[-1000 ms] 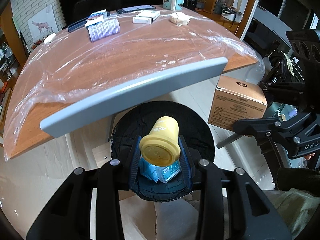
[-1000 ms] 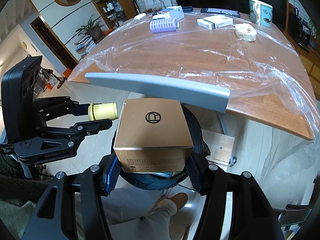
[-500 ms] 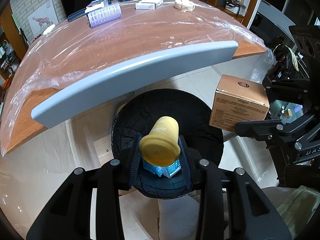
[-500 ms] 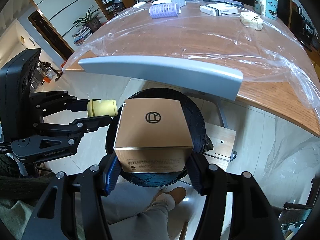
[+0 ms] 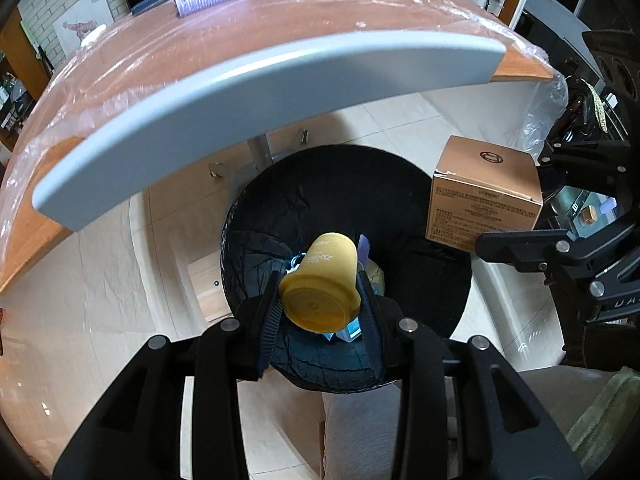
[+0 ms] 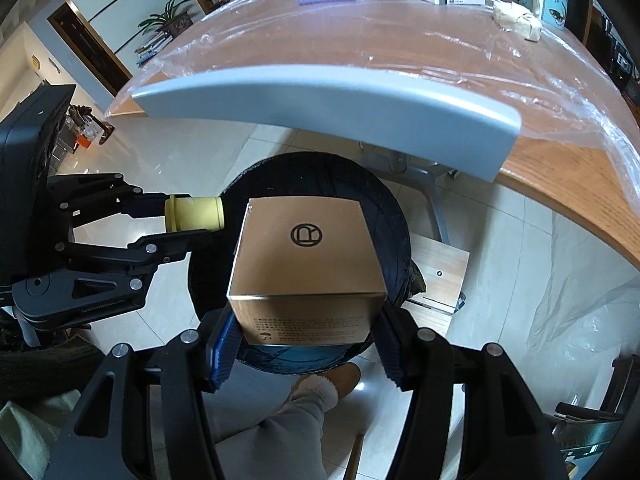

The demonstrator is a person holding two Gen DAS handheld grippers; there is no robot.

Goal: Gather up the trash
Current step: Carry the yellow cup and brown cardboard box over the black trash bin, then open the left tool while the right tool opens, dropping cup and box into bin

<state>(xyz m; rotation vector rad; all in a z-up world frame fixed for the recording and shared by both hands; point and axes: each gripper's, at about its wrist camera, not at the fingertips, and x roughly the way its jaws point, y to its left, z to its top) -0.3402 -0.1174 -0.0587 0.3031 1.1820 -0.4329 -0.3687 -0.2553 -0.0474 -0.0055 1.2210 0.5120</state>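
Pale floor tiles lie under us, with one black-lined trash bin (image 5: 436, 288) directly below both loads. Our left hand-held gripper (image 5: 320, 300) is clenched on one yellow cup (image 5: 324, 280), long axis pointing down into the bin; our right hand-held gripper (image 6: 306, 340) clamps one brown carton (image 6: 306, 256) above the rim (left looks more central). Beyond, the plastic-covered counter (image 6: 400, 40) carries about five more items.

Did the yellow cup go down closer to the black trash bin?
Yes. The yellow cup in the left gripper has sunk toward the black bin; the bin's mouth now looks bigger around it.
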